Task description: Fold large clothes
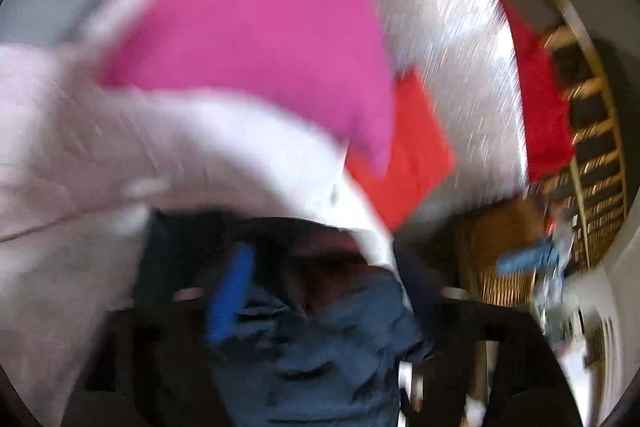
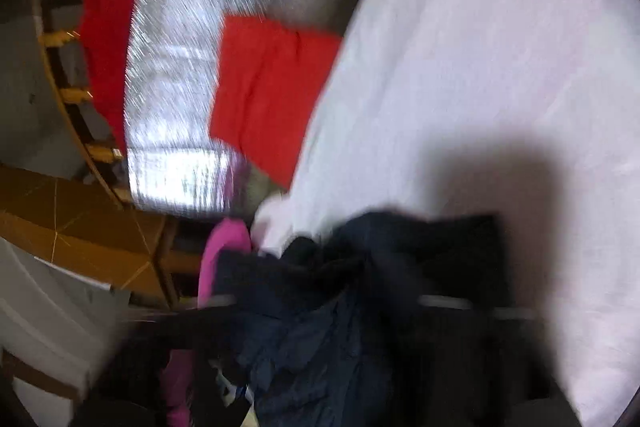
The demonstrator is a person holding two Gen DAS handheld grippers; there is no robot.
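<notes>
Both views are blurred by motion. A dark navy garment (image 1: 320, 339) is bunched between the fingers of my left gripper (image 1: 316, 311), with a bright blue strip (image 1: 232, 303) beside it. In the right wrist view the same navy garment (image 2: 320, 307) is bunched in my right gripper (image 2: 344, 291). Both grippers look shut on it, the fingertips hidden by cloth. A pale pink-white garment (image 1: 100, 155) (image 2: 480, 87) lies beyond, and a magenta garment (image 1: 256, 11) (image 2: 224, 251) lies next to it.
A red folded cloth (image 1: 412, 155) (image 2: 272, 87) lies on a shiny silver mat (image 1: 452, 39) (image 2: 176, 67). Another red cloth (image 1: 540, 107) (image 2: 104, 39) lies at the mat's edge by wooden bed slats (image 1: 592, 155). There is brown flooring (image 2: 80, 223).
</notes>
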